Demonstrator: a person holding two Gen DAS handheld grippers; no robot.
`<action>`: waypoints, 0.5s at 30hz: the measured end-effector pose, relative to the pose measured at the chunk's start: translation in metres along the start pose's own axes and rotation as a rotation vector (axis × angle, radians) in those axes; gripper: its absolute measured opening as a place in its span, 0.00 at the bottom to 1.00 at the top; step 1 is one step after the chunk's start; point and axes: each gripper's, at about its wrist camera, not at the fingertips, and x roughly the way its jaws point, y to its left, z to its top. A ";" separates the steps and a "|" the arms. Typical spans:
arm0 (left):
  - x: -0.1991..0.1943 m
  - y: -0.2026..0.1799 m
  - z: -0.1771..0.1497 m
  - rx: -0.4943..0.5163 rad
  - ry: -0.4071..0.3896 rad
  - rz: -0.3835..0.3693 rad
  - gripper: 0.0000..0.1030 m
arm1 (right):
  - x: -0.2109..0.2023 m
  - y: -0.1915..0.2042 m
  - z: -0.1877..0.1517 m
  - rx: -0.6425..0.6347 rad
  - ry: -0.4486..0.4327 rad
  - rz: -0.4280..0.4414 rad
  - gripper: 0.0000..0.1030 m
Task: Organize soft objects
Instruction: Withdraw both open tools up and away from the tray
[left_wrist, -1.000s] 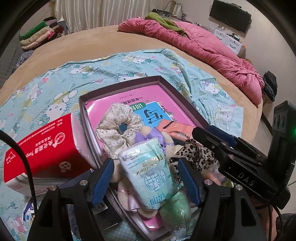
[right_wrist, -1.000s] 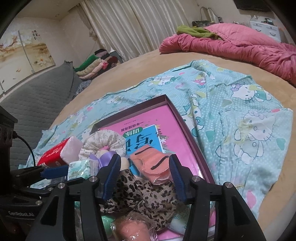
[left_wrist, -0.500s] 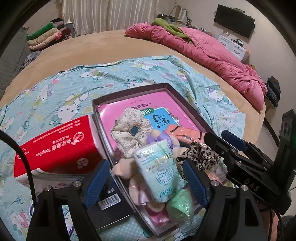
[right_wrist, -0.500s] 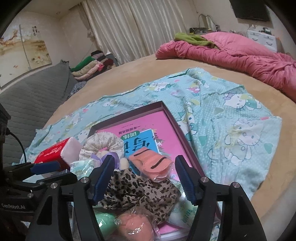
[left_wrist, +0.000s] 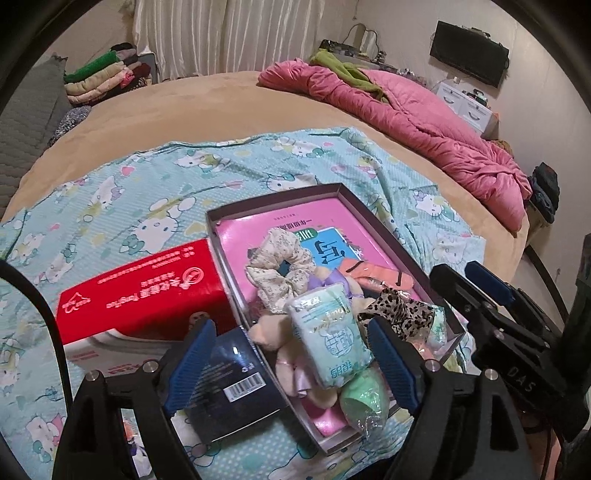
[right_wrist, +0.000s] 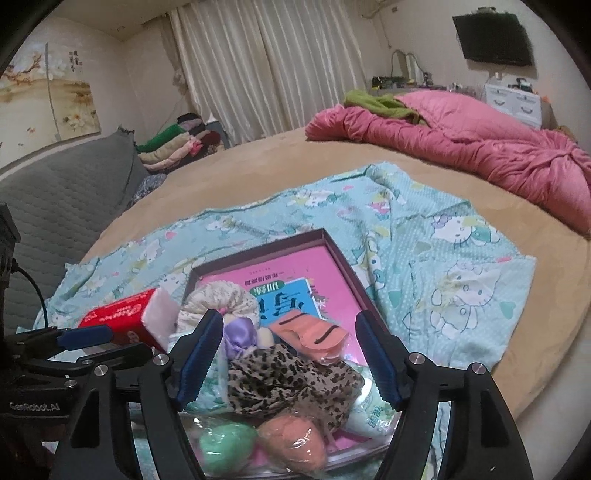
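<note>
Above the shallow box (left_wrist: 373, 218) you hover both spread, empty grippers, left gripper (left_wrist: 291, 363) and right gripper (right_wrist: 286, 360), with scrunchies heaped inside, unsorted, and the red tissue pack (left_wrist: 144, 291) outside.

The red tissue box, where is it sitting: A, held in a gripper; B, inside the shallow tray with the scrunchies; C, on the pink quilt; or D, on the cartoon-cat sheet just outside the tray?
D: the red tissue box rests on the cartoon-cat sheet, outside the tray wall, and neither open gripper holds it.
</note>
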 end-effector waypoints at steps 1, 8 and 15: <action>-0.003 0.001 0.000 -0.002 -0.004 -0.001 0.82 | -0.003 0.002 0.000 -0.002 -0.004 -0.007 0.73; -0.021 0.006 -0.001 -0.006 -0.032 -0.001 0.85 | -0.026 0.014 0.002 -0.004 -0.042 -0.033 0.76; -0.033 0.015 -0.003 -0.018 -0.049 0.005 0.86 | -0.038 0.023 0.002 -0.018 -0.048 -0.060 0.76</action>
